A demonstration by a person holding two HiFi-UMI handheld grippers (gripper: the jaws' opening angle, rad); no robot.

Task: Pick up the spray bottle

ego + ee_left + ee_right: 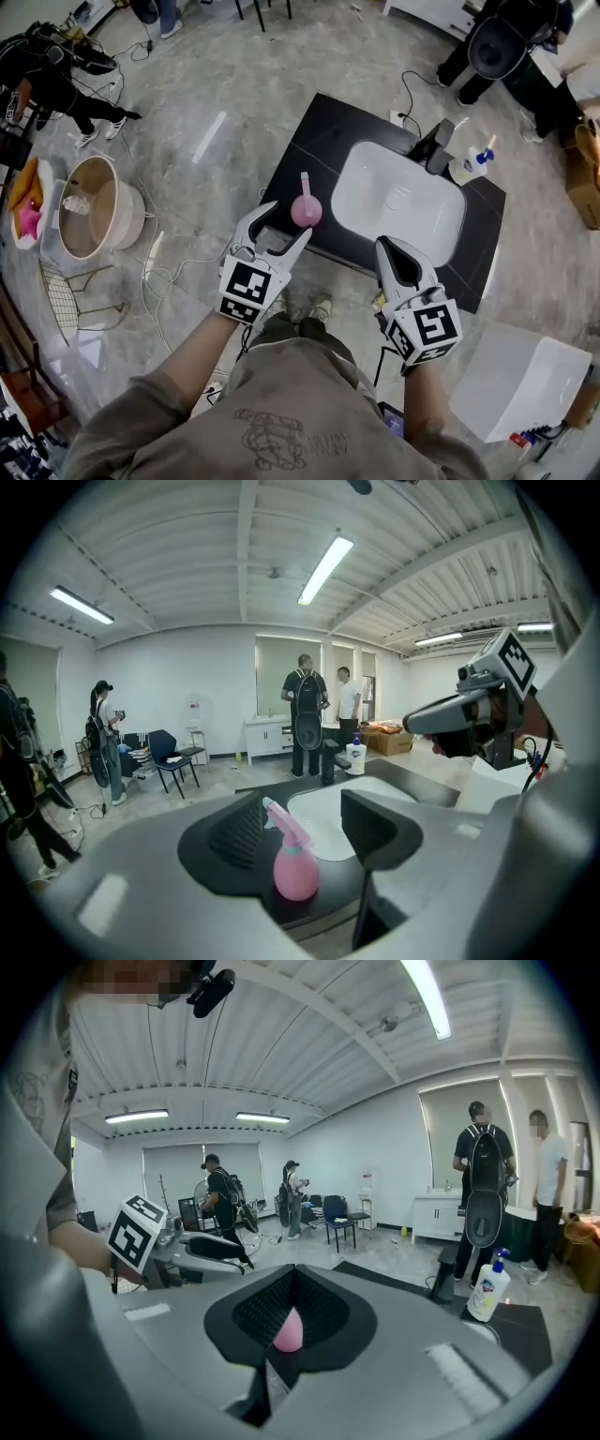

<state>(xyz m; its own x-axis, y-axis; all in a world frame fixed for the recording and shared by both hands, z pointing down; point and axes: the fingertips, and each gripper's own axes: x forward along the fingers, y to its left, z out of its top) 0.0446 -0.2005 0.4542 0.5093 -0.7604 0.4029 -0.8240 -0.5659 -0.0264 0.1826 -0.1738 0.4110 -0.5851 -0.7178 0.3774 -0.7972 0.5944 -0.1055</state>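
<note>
a pink, round-bodied plastic spray bottle (306, 210) with a teal collar and a slim pink trigger head stood upright on the black counter (309, 141). it was near the counter's front edge and just left of the white oval sink basin (403, 217) set into the top.

the left tool (284, 228) was held low at that front edge with its jaws spread wide. in the left gripper view the bottle showed in the gap between the two black ribbed pads (240, 829), and neither pad touched it. from the head view the bottle sat just past the tip of the jaw nearer the basin, so it was at the mouth of the jaws, not deep inside.

the right tool (386, 249) was over the counter's front edge below the basin, apart from the bottle and to its right. its jaws were together at the tips and held nothing. in the right gripper view a bit of the bottle's pink body showed through the small opening behind the tips, with the left tool's marker cube off to the side.

at the far side of the basin stood a black faucet (437, 147), with a white pump bottle with a blue top (469, 167) beside it. a white box (520, 380) lay on the floor to the person's right, and a round beige tub (89, 208) stood on the grey floor to the left. several people stood about the room behind the counter.
</note>
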